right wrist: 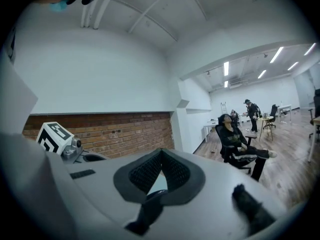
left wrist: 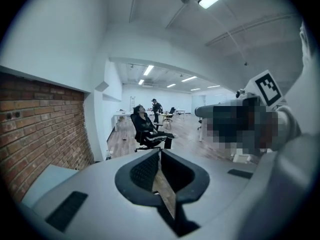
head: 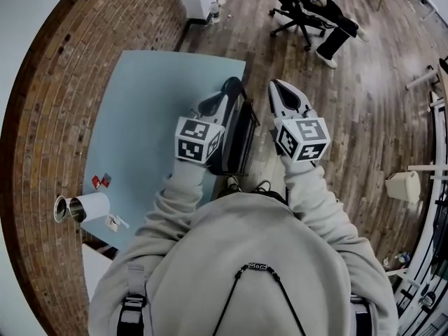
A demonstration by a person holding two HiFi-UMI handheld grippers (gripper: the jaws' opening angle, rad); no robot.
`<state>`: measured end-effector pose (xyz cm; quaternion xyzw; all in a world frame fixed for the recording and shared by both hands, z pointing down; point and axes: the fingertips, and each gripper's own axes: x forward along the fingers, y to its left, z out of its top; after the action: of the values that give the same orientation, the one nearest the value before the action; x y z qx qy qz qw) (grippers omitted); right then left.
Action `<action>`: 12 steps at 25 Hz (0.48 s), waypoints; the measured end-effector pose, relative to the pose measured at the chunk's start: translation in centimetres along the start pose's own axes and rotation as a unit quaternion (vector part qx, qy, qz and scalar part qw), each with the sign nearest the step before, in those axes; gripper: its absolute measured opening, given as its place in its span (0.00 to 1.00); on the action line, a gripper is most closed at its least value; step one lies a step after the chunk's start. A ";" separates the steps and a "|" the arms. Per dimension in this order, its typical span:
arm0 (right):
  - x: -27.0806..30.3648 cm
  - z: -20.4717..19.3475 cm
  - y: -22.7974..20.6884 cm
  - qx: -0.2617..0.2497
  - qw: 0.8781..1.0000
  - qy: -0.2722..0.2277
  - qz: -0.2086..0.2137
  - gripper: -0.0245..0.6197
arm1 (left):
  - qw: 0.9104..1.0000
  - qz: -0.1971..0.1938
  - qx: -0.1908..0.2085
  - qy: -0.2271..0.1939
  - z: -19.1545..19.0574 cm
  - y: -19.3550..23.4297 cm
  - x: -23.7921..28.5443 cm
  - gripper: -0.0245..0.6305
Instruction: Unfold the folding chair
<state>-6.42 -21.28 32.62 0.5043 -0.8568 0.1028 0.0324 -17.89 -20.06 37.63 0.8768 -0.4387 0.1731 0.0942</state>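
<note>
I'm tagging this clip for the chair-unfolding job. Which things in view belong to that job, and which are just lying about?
Belongs to the job:
folded black chair
left gripper, shut
right gripper, shut

Just lying about:
white roll and metal can on the light blue tabletop
bottle on the floor
office chair with a person sitting in it
</note>
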 end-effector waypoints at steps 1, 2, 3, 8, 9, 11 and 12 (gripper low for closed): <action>0.3 -1.4 -0.1 0.007 1.000 0.012 0.001 0.05 | 1.000 -0.004 -0.003 0.010 -1.0 -0.1 0.2 0.05; 0.6 -2.7 -0.1 0.012 1.000 0.023 0.001 0.05 | 1.000 -0.009 -0.005 0.021 -2.1 -0.2 0.5 0.07; 1.0 -4.1 -0.3 0.016 0.999 0.034 0.000 0.05 | 0.999 -0.012 -0.006 0.034 -3.3 -0.2 0.9 0.11; 3.1 -12.0 -1.2 0.079 0.993 0.091 0.007 0.14 | 0.994 -0.005 -0.030 0.106 -10.1 0.7 2.8 0.47; 3.3 -13.7 -1.3 0.096 0.990 0.103 0.005 0.27 | 0.992 -0.005 -0.042 0.123 -11.5 0.7 2.9 0.54; 3.9 -17.4 -1.1 0.120 0.984 0.134 0.003 0.35 | 0.986 -0.007 -0.057 0.158 -14.4 1.0 2.9 0.63; 4.3 -19.4 -1.0 0.130 0.980 0.153 0.003 0.37 | 0.983 -0.008 -0.063 0.174 -15.8 1.3 3.1 0.65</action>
<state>-8.58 -21.39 52.41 0.4797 -0.8227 0.2891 0.0970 -20.68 -18.11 53.38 0.8290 -0.4190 0.2938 0.2257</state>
